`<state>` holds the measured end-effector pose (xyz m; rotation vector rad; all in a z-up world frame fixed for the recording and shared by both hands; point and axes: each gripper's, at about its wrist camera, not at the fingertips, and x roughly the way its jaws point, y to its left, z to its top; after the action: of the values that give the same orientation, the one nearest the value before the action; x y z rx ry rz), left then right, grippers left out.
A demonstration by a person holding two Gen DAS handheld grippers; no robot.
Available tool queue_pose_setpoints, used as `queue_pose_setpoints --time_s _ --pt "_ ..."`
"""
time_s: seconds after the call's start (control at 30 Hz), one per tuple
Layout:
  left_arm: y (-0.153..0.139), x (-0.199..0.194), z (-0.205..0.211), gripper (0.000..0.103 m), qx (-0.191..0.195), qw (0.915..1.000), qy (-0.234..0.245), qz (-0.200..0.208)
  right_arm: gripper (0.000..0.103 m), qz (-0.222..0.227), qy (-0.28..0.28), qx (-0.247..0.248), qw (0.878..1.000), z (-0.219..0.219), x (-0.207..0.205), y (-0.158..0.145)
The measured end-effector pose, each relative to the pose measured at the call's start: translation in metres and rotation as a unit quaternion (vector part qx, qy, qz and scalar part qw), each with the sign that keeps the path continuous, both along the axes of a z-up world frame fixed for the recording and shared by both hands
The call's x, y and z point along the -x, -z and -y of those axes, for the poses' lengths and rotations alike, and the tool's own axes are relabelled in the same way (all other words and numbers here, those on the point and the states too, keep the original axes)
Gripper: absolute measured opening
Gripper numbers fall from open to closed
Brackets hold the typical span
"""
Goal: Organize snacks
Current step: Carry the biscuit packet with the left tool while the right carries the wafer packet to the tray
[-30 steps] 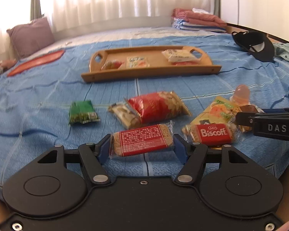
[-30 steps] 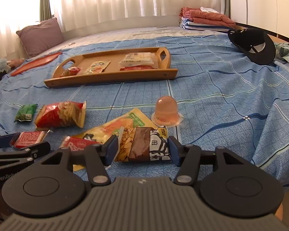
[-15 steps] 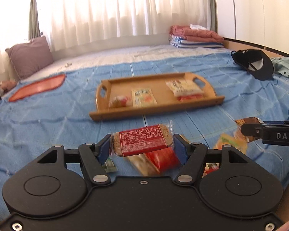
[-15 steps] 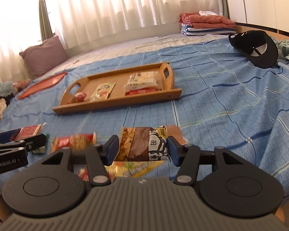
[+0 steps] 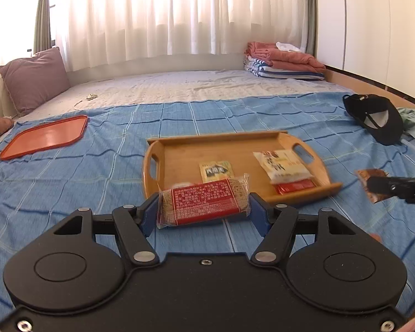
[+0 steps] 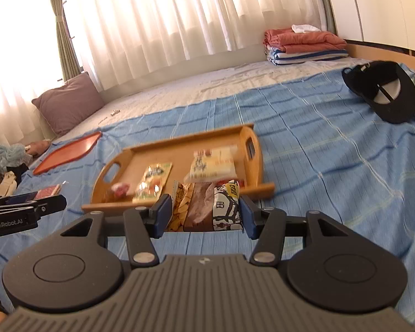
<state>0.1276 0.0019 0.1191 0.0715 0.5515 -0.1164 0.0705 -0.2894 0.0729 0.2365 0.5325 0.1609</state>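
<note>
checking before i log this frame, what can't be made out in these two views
- Left wrist view: the small pink snack at the wooden tray's near left, hidden behind the red cracker pack in the left gripper.
- Right wrist view: the tray snacks, motion-blurred; the brown snack pack in the right gripper hides some.
- Both: loose snacks below, hidden.

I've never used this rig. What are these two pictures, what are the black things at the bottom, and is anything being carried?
Each picture comes from a camera on a hand-held gripper, looking along its two fingers; the black shapes are the gripper bodies. The left gripper holds a red snack bar. The right gripper holds a brown and yellow snack packet. Ahead, on a blue bedspread, sits a wooden tray with several packets in it. An orange tray and a black cap lie farther off.
</note>
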Motion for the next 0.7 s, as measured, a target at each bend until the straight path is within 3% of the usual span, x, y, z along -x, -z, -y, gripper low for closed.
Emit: queue_pose_setpoints --time_s 0.33,0.7 --pt "-0.001 -0.102 -0.007 0.065 0.01 0.9991 0.001 -0.04 0.056 -0.027 -0.014 -0.016 0.999 0.008 -0.087 -0.02" --pt "0.044 -0.195 -0.022 0.065 0.029 0.9949 -0.023 -0.094 0.056 -0.069 -0.013 0.005 0.998 0.004 -0.186 -0.003"
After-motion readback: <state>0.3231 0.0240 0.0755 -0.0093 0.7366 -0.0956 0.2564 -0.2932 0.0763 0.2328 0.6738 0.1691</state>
